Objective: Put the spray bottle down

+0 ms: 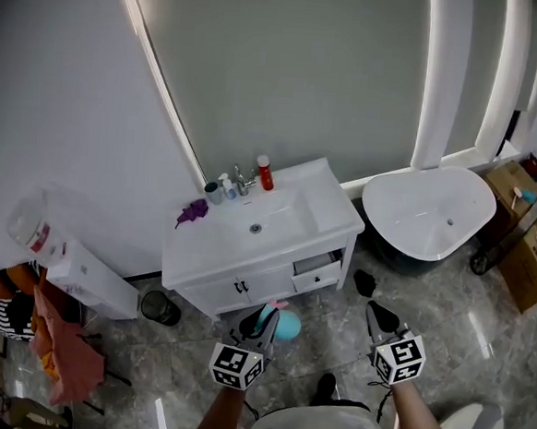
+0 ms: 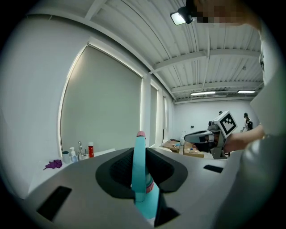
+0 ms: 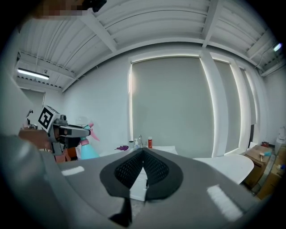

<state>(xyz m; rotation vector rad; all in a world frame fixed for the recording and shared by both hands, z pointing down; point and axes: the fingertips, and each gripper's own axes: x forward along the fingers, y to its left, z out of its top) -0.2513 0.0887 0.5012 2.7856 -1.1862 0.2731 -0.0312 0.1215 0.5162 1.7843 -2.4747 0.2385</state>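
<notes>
Left gripper [image 1: 261, 323] holds teal spray bottle [image 2: 140, 175]

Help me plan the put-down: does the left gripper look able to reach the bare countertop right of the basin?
Probably, after a step closer. The left gripper, shut on the spray bottle, faces the vanity with only open floor between, and that stretch of countertop holds nothing.

Head view overhead; gripper views level, sharing vanity [image 1: 330, 203].
</notes>
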